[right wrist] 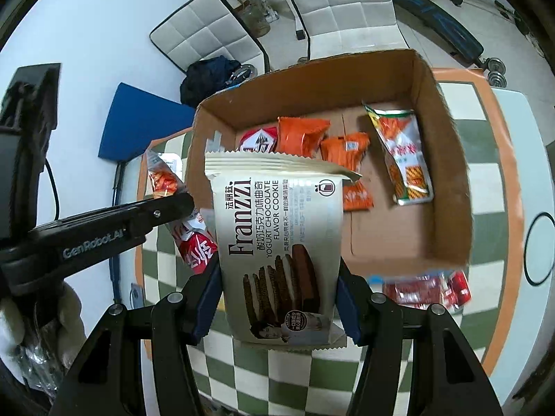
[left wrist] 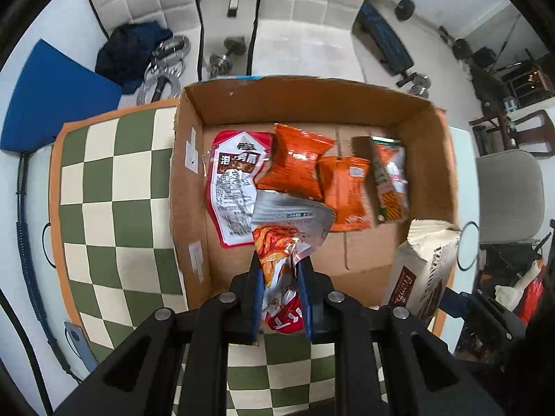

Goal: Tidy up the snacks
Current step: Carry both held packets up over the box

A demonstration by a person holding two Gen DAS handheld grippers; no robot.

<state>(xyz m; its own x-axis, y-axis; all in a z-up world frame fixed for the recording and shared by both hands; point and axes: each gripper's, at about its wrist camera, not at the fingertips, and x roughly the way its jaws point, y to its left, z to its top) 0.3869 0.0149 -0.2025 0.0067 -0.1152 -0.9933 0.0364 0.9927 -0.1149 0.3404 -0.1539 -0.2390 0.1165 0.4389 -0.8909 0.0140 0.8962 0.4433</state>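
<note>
An open cardboard box (left wrist: 312, 104) stands on the checkered cloth. Inside lie a red-and-white packet (left wrist: 236, 187), two orange packets (left wrist: 298, 163) and a green-and-orange packet (left wrist: 390, 180). My left gripper (left wrist: 281, 267) points straight down over the box's near part, shut on a crumpled red-and-silver snack packet (left wrist: 288, 228). My right gripper (right wrist: 279, 277) is shut on a cream Franzzi cookie bag (right wrist: 277, 242), held upright before the box (right wrist: 447, 173). The right wrist view shows the left gripper (right wrist: 166, 208) beside the box's left wall. The cookie bag (left wrist: 423, 270) hangs at the box's right near corner.
A green-and-cream checkered cloth (left wrist: 114, 180) covers the table. Red packets (right wrist: 426, 287) lie on it just in front of the box. Beyond the table are white padded chairs (left wrist: 149, 0), a blue mat (left wrist: 52, 86), dumbbells (left wrist: 225, 55) and a weight bench (left wrist: 385, 41).
</note>
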